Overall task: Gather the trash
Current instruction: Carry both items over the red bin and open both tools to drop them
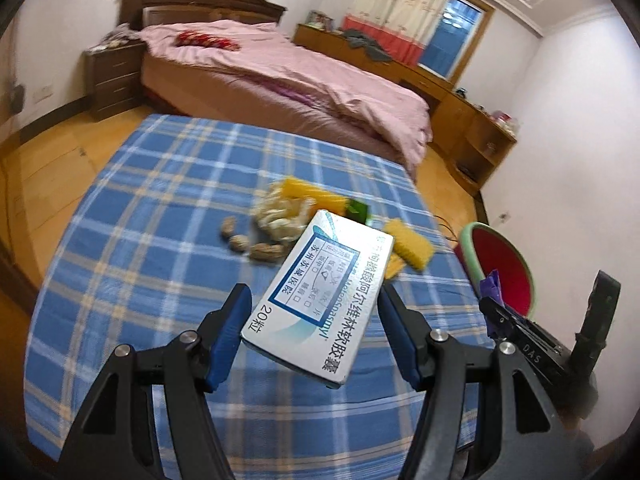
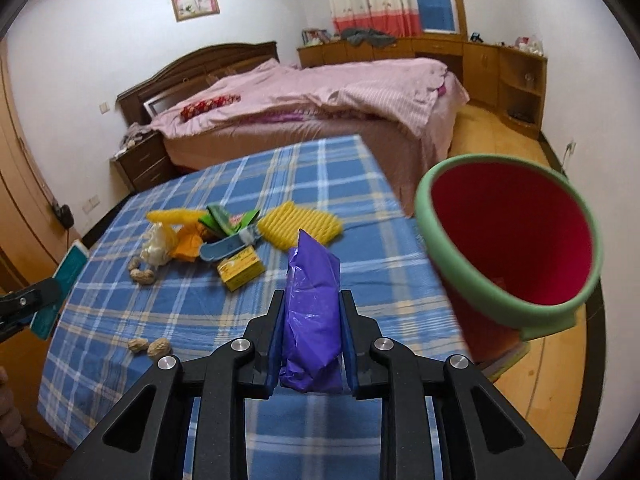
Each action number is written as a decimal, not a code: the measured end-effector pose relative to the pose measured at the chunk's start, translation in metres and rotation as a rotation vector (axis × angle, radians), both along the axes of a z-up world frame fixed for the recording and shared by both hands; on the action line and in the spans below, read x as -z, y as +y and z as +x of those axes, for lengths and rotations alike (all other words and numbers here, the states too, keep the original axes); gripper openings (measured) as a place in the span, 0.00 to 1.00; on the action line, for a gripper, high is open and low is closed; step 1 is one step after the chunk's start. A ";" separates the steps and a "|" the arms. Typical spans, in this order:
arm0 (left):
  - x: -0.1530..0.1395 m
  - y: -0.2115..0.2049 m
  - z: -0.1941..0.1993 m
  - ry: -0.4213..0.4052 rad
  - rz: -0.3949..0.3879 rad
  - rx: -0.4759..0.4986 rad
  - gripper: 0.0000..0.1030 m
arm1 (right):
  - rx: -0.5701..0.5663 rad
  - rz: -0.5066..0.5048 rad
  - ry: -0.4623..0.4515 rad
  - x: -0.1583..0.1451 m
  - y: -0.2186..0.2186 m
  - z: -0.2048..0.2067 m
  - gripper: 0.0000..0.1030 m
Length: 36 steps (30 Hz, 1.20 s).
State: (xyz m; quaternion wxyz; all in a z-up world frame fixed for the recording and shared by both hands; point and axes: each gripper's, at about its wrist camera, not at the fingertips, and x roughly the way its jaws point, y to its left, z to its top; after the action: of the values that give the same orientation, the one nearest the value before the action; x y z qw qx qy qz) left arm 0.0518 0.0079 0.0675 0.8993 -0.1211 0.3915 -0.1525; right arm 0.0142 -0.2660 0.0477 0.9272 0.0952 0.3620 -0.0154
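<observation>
Black fingers with blue pads fill the bottom of both views. Those of the right gripper (image 2: 312,340) are pressed on a purple plastic bag (image 2: 312,312), which stands upright between them and is lifted off the worktop (image 2: 352,176). Right of the bag, past the edge of the worktop, is a bin (image 2: 508,296) with a green rim and a red inside; its mouth is tilted toward the camera.

The left gripper (image 1: 314,328) holds a white and blue medicine box (image 1: 316,296) in the air. The box lies tilted across the gap between the fingers, and its two long sides touch the blue pads, so the fingers are gripping it while standing wide.

On the blue checked cloth of the worktop the rest of the trash lies in a loose group: yellow foam netting (image 2: 300,226), a small yellow carton (image 2: 240,270), green wrappers (image 2: 224,220), a blue-grey flat object (image 2: 228,248), a pale crumpled bag (image 2: 158,246) and peanuts in shell (image 2: 142,274). Two more peanuts (image 2: 150,347) lie apart, nearer to the camera.

Behind the worktop stands a bed (image 2: 320,92) with a pink cover.
</observation>
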 end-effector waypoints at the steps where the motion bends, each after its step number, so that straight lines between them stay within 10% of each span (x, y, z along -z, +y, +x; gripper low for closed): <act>1: -0.002 -0.005 0.002 -0.005 0.003 0.013 0.63 | 0.006 -0.007 -0.006 -0.003 -0.003 -0.003 0.24; 19: -0.021 -0.103 0.022 -0.051 -0.050 0.241 0.63 | 0.104 -0.055 -0.078 -0.048 -0.060 -0.020 0.24; 36: 0.003 -0.199 0.062 -0.004 0.007 0.396 0.63 | 0.218 -0.020 -0.044 -0.030 -0.121 -0.005 0.24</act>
State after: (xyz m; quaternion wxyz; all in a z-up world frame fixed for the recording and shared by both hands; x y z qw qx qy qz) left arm 0.1138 -0.1912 0.0644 0.8531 -0.0383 0.4062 -0.3252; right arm 0.0088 -0.3874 0.0780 0.9287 0.1253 0.3286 -0.1178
